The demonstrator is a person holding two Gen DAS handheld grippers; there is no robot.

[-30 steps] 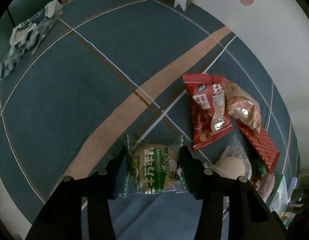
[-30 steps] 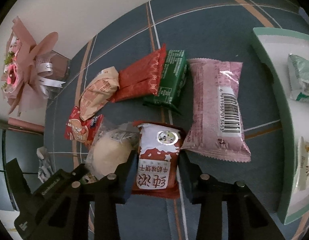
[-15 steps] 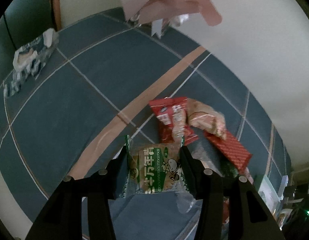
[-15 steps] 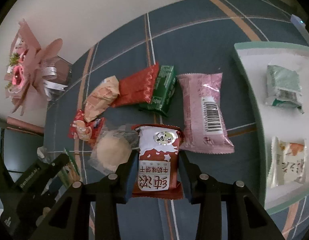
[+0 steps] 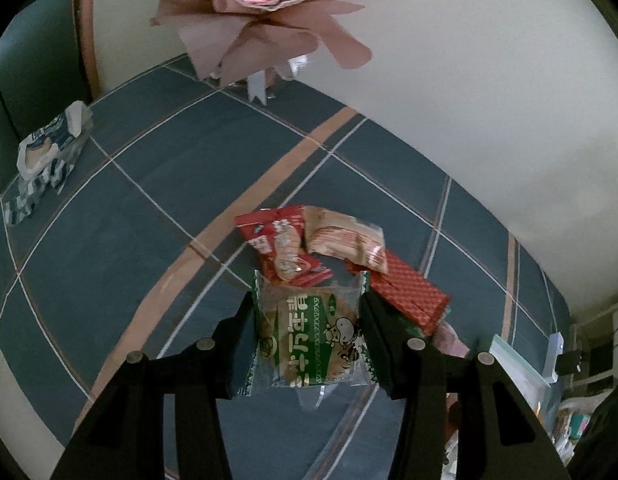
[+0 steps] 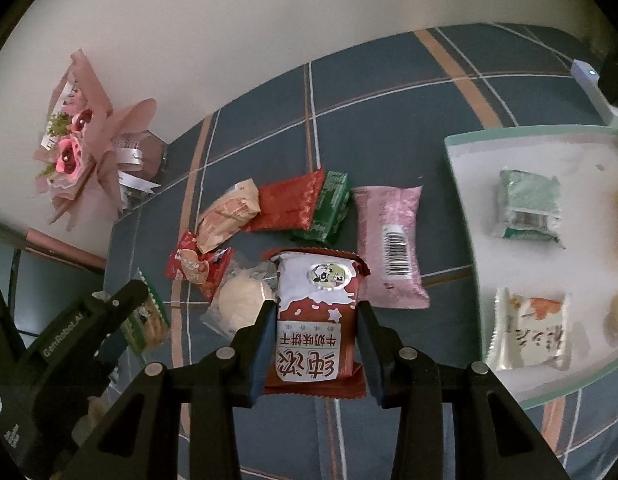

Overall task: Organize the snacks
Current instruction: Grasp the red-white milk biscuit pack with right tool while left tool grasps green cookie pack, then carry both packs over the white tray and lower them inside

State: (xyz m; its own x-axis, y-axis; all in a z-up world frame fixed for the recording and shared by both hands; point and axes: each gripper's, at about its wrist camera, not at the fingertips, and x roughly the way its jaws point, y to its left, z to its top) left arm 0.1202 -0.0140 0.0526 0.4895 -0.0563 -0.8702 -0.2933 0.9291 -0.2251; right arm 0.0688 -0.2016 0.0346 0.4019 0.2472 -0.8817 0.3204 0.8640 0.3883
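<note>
Both grippers are loaded. Clamped in the left gripper (image 5: 309, 338) is a green-edged cracker packet (image 5: 311, 342), its clear wrapper bulging between the two black fingers and lifted off the blue plaid tablecloth (image 5: 129, 216). Pinched in the right gripper (image 6: 317, 340) is a red-and-white biscuit pack (image 6: 315, 316), gripped by its sides near the lower half, with the printed top standing free ahead of the fingertips.

Unsorted snacks lie in a loose cluster on the cloth: a pink barcode packet (image 6: 389, 246), a red foil bar (image 6: 289, 206), a dark green bar (image 6: 327, 212) and a round bun in clear wrap (image 6: 241, 302). Off to the right sits the pale tray (image 6: 469, 216), already holding a green packet (image 6: 527, 208) and a white-and-orange one (image 6: 529, 330) (more seems to lie at its far edge, too cropped to name).

Judging by this, the step in hand is carrying both packs to the tray. To do it well, keep each pack level, pass above the tray rim rather than across it, and set them on bare tray floor between the packets there. Release one side at a time, lowering until the wrapper touches so nothing skids.
</note>
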